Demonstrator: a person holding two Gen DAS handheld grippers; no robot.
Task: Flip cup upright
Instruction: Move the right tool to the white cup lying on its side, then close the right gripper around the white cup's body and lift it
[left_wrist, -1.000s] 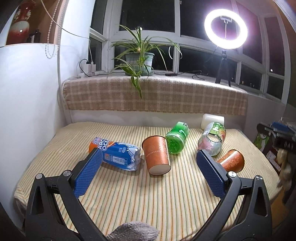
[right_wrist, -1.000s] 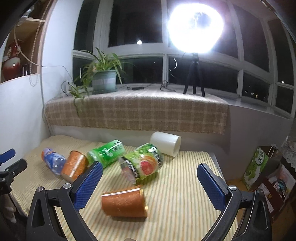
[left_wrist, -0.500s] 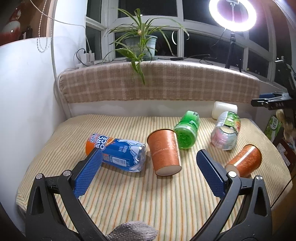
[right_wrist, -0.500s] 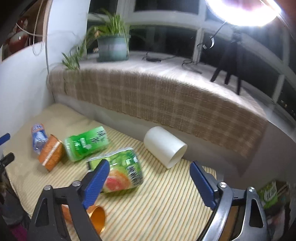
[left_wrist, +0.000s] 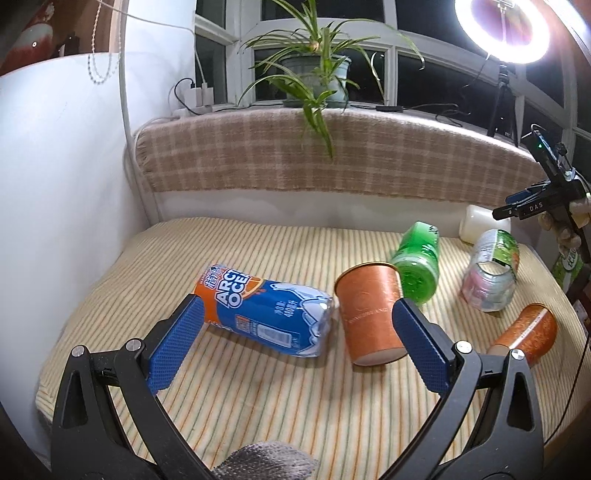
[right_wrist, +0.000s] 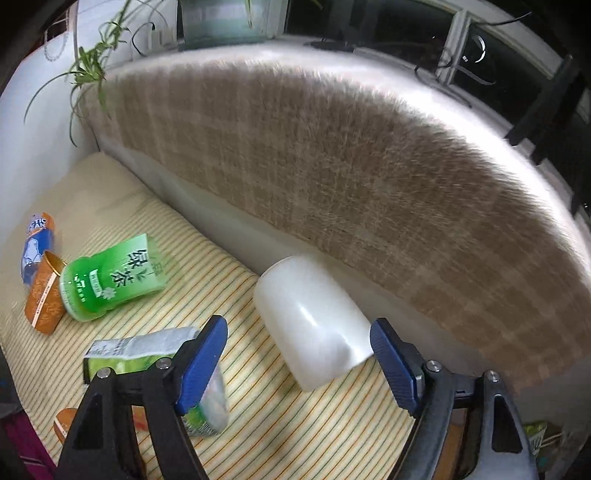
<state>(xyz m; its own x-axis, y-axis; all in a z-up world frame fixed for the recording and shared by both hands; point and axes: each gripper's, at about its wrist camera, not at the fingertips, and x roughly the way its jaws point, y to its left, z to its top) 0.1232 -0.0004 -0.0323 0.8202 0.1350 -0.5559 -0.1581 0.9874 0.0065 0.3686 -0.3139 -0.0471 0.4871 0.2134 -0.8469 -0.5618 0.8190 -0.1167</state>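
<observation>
A white cup (right_wrist: 312, 321) lies on its side on the striped mat (right_wrist: 332, 424), close to the back wall. My right gripper (right_wrist: 297, 363) is open, its blue pads either side of the cup's near end, not touching. In the left wrist view the white cup (left_wrist: 476, 229) sits far right at the back, with the right gripper's body (left_wrist: 546, 192) above it. An orange paper cup (left_wrist: 369, 314) lies on its side mid-mat; another orange cup (left_wrist: 528, 332) lies at the right. My left gripper (left_wrist: 295, 347) is open and empty, near the first orange cup.
A blue bottle (left_wrist: 262, 314), a green tea bottle (left_wrist: 417, 266) and a clear bottle with a green label (left_wrist: 491, 273) lie on the mat. A plaid-covered ledge (left_wrist: 332, 155) with a potted plant (left_wrist: 314, 81) runs behind. A ring light (left_wrist: 502, 29) stands at the right.
My right gripper has moved forward and down toward the white cup, which now sits between its pads. The left gripper has moved closer to the mat and shifted a little.
</observation>
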